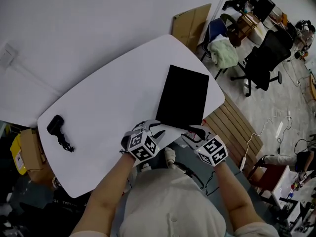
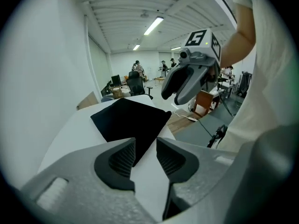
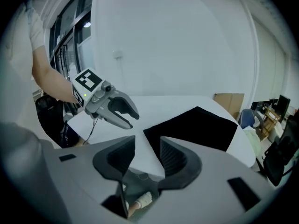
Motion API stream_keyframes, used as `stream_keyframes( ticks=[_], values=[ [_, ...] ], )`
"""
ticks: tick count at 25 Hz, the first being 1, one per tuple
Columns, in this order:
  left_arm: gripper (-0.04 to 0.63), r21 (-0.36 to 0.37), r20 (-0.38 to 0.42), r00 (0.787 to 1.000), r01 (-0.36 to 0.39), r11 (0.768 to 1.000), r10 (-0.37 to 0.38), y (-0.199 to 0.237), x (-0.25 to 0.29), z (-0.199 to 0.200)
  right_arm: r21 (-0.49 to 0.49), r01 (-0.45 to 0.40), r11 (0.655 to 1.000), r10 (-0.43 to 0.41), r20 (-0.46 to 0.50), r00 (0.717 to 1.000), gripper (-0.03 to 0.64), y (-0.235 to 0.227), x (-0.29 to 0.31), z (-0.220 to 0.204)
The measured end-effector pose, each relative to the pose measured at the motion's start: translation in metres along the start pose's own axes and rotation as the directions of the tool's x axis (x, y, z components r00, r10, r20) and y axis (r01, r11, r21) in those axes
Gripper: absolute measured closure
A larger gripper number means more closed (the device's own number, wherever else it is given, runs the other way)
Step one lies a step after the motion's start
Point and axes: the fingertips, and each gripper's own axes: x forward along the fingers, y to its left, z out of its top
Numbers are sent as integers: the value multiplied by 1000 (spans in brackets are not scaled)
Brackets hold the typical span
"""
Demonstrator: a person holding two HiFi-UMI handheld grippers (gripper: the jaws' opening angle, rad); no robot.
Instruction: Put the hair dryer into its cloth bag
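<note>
A flat black cloth bag (image 1: 182, 97) lies on the right part of the white table (image 1: 108, 93), its near edge close to the table's front. The black hair dryer (image 1: 55, 125) rests far off at the table's left end, its cord coiled beside it. Both grippers hover at the bag's near edge. My left gripper (image 1: 159, 128) is by the bag's near left corner and stands open, nothing between its pads (image 2: 122, 160); the bag (image 2: 131, 120) lies just beyond. My right gripper (image 1: 196, 132) is open too, empty, facing the bag (image 3: 196, 127) from its near right corner.
A cardboard sheet (image 1: 190, 23) leans on the wall behind the table. Office chairs (image 1: 264, 58) stand at the far right. A slatted wooden bench (image 1: 234, 127) sits beside the table's right edge. A cardboard box (image 1: 29, 149) is under the left end.
</note>
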Motion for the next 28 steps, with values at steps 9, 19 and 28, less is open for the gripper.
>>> stream_keyframes(
  ticks=[9, 19, 28],
  values=[
    [463, 78, -104, 995, 17, 997, -9, 12, 32, -14, -128, 29, 991, -49, -157, 986, 420, -25, 17, -34],
    [463, 181, -232, 972, 72, 981, -28, 9, 62, -35, -331, 3, 944, -131, -365, 922, 422, -45, 32, -75],
    [465, 212, -281, 959, 85, 974, -22, 17, 78, -42, -334, 22, 942, -169, -418, 893, 484, -57, 39, -91]
  ],
)
